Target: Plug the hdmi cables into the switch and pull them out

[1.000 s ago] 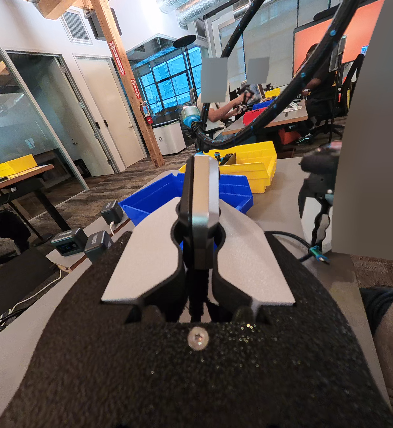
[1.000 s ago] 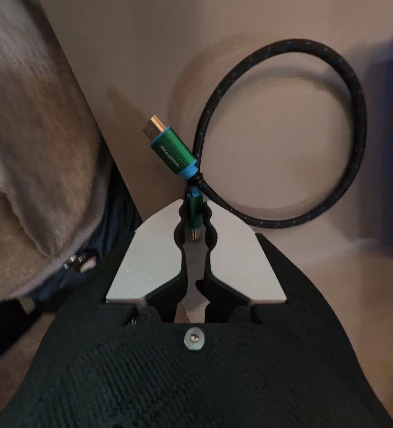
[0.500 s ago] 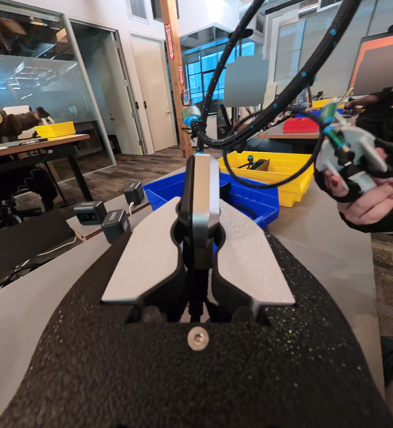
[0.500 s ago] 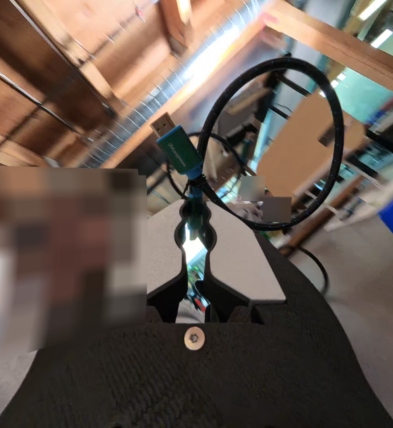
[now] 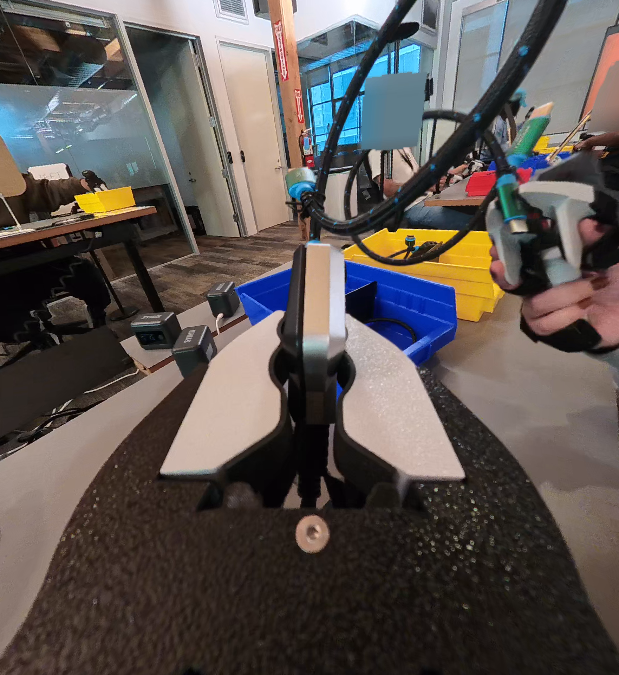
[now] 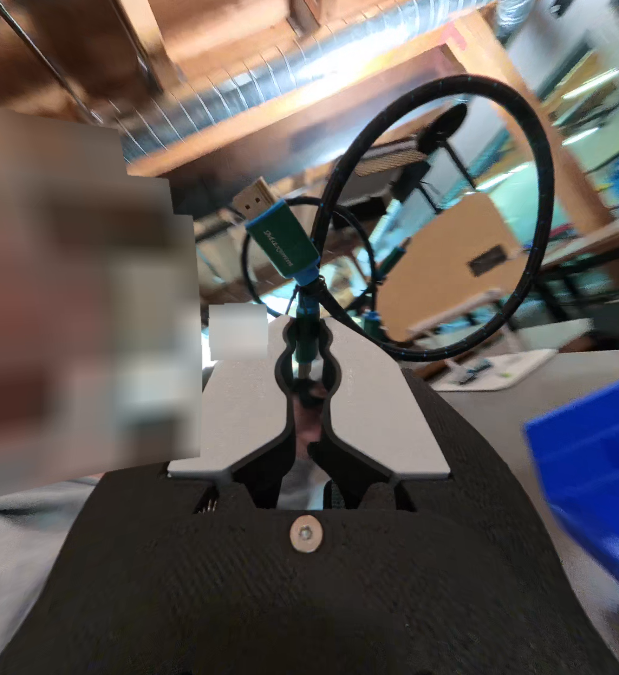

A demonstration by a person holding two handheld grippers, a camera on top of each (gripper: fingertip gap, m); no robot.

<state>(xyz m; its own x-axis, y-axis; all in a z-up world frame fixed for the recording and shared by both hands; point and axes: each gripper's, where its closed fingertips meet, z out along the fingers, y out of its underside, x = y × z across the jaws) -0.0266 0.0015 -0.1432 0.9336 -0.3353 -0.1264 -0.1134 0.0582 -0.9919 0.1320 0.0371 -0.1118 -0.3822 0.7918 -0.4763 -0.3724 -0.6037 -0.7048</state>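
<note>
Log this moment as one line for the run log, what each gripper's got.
left gripper: shut on silver-and-black adapter | right gripper: shut on small green plug of coiled black braided cable, held in air | below: blue bin

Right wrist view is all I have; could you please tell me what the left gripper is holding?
Observer: The left gripper has its jaws shut on a flat silver and black block, held edge-up.
Operator: Thank you. What lies beyond it?
Observer: A blue bin with a black divider; a black cable coil lies to the divider's right.
Operator: And behind that bin?
Observer: A yellow bin with dark cable ends inside.
</note>
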